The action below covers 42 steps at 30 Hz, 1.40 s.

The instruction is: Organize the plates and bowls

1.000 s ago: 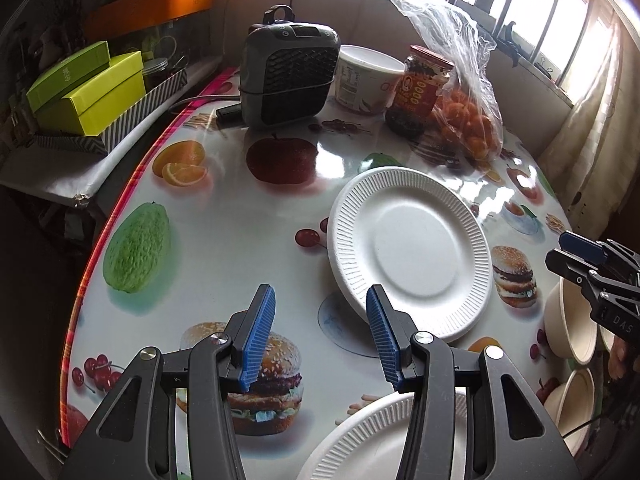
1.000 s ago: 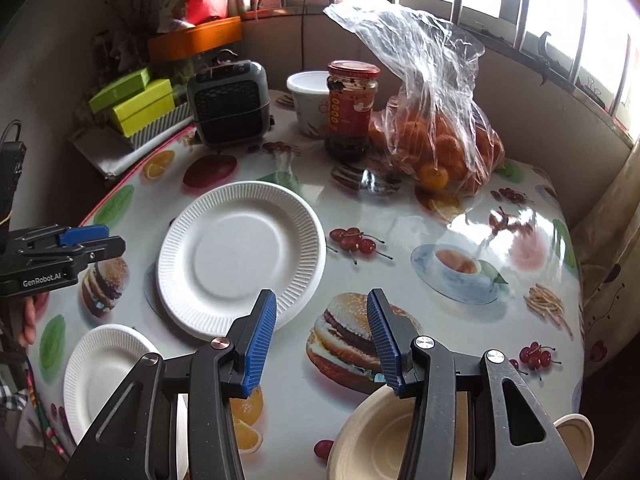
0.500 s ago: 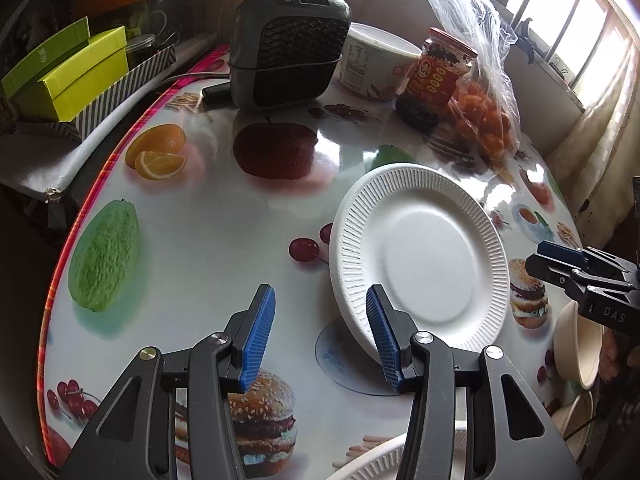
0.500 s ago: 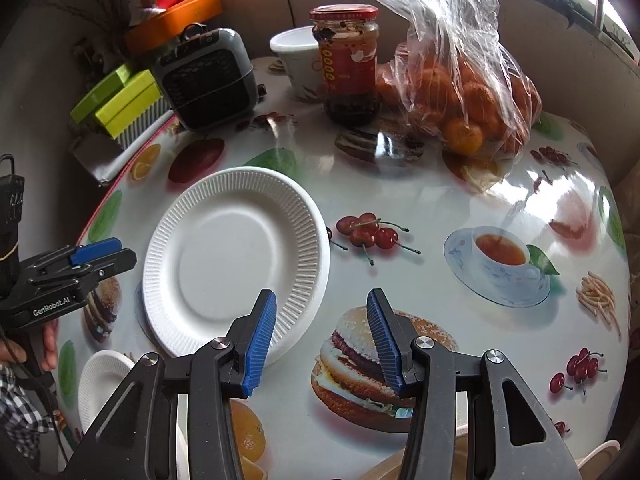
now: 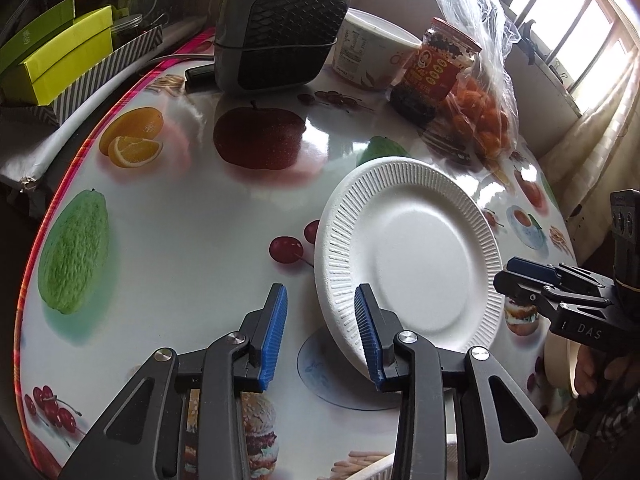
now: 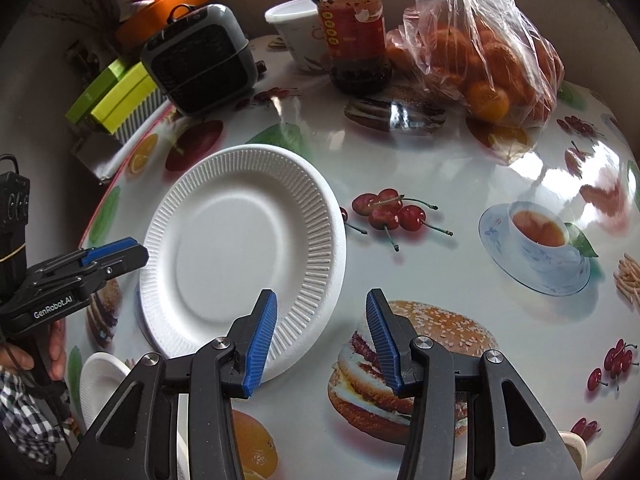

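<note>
Early stage. Big plate [image 5: 412, 252] lies flat and alone mid-tabletop [image 5: 192, 216]; nothing stacked yet. Left claw [image 5: 320, 332] has just been closing, jaws apart and straddling the plate's near rim. Right claw [image 6: 316, 340] apart, empty, beside the opposite rim. Small plate [image 6: 100, 384] and bowl [image 5: 558, 364] still separate.

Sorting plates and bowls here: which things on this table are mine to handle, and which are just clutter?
Job: big plate, small plate, bowl.

Clutter: heater, jar, bag of oranges, white tub, green boxes.
</note>
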Motion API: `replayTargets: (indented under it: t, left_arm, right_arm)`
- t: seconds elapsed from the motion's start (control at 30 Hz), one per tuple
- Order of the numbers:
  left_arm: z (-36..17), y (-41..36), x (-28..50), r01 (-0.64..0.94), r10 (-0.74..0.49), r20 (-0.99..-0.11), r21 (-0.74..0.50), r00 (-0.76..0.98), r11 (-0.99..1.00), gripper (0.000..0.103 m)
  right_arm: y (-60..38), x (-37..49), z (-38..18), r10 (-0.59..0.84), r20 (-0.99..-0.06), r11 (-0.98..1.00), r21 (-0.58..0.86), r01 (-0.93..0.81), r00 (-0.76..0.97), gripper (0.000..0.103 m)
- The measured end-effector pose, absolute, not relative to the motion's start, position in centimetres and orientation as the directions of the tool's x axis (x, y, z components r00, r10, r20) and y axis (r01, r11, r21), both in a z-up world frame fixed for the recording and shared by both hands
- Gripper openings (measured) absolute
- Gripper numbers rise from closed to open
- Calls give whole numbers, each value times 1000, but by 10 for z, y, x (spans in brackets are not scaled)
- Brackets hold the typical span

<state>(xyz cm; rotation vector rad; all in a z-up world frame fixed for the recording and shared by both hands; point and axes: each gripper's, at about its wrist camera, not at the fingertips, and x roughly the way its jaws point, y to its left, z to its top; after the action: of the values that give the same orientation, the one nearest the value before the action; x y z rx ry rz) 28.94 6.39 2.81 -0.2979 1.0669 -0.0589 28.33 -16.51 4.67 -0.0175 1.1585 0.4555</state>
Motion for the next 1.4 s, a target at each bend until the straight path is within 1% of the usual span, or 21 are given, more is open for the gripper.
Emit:
replayTargets:
  t: [0.07,0.1,0.2,0.27,0.43,0.57,0.77,0.87,0.97,1.03,1.4]
  left_arm:
    - [27,63,290,-94,-191,-856,-267,480,959,31]
    - [26,63,291,-92,-192,-858,-266,477,959,31]
    - [24,60,292,-89,-189,-864,-259,467,962,28]
    - [22,59,292,-87,-191,-864,-259,465,962,22]
    - [23,58,293,-85,-187,-864,-255,468,963,20]
    - [23,60,293,-95,-180,-862,-254,475,963,19]
    - [22,67,292,-105,-212,-855,-294,474,950,19]
    - [24,65,292,-99,-205,-856,-283,475,954,19]
    - [24,63,292,-94,-200,-859,-275,472,957,19]
    - [25,61,292,-90,-197,-859,-269,472,959,16]
    - [30,61,290,-90,-199,-856,-273,477,958,16]
  right_arm:
    - [-164,284,46,340,-886,907,221,-358,315,36]
    - [-163,283,45,341,-887,906,222,-362,311,34]
    - [-161,283,44,345,-887,903,225,-367,306,33]
    - [-160,284,43,347,-887,903,228,-365,304,29]
    - [-159,284,44,346,-886,903,226,-365,307,24]
    - [-160,284,44,343,-886,905,223,-364,311,24]
    - [-161,283,43,340,-889,906,220,-363,308,24]
    - [-160,283,43,341,-889,905,222,-364,306,21]
    - [-159,283,43,339,-889,905,219,-364,309,21]
    - [-160,283,43,340,-888,905,220,-364,309,20]
    - [-164,280,47,348,-883,906,231,-355,315,20]
